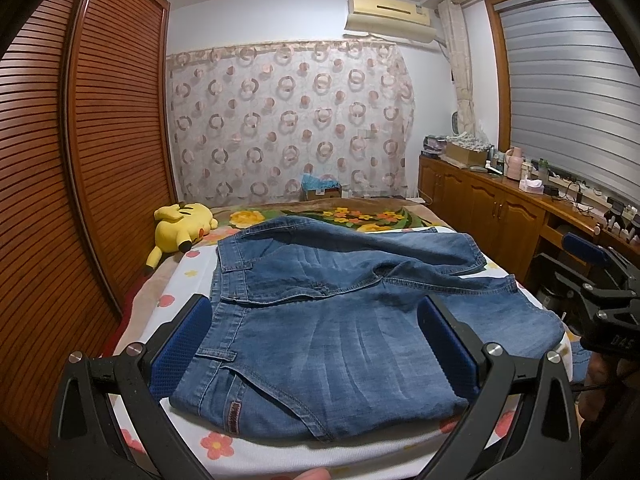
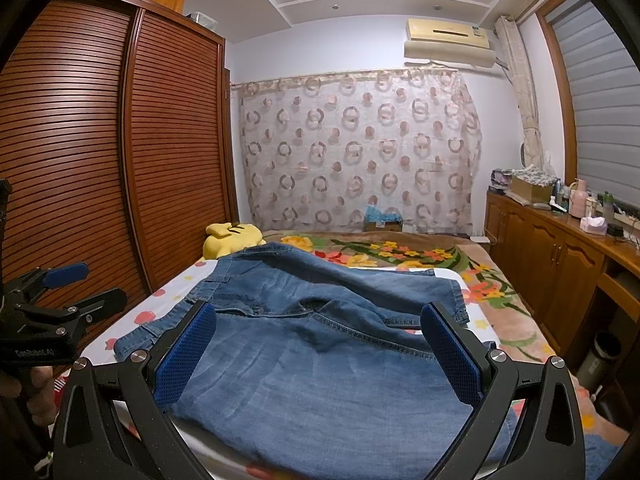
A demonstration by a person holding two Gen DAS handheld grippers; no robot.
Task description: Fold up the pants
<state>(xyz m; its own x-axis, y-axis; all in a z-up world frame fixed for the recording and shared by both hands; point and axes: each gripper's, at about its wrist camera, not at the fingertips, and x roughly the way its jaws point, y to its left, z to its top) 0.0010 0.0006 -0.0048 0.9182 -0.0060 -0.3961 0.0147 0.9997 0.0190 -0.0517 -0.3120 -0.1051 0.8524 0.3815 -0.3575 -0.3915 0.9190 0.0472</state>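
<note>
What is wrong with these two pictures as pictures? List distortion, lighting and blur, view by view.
Left wrist view: fisheye bends the brown slatted wardrobe into a curve, corners are black, the blue denim pants are sharp under even indoor light. Right wrist view: same bowing on the wardrobe, dark corners, the pants slightly soft near the lens; no glare in either.

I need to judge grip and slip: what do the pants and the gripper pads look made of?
The pants look like blue denim: faded wash, visible contrast stitching, belt loops. The pads on the left gripper look like blue rubber or foam, matte, with a fine dotted texture; which one is unclear.
</note>
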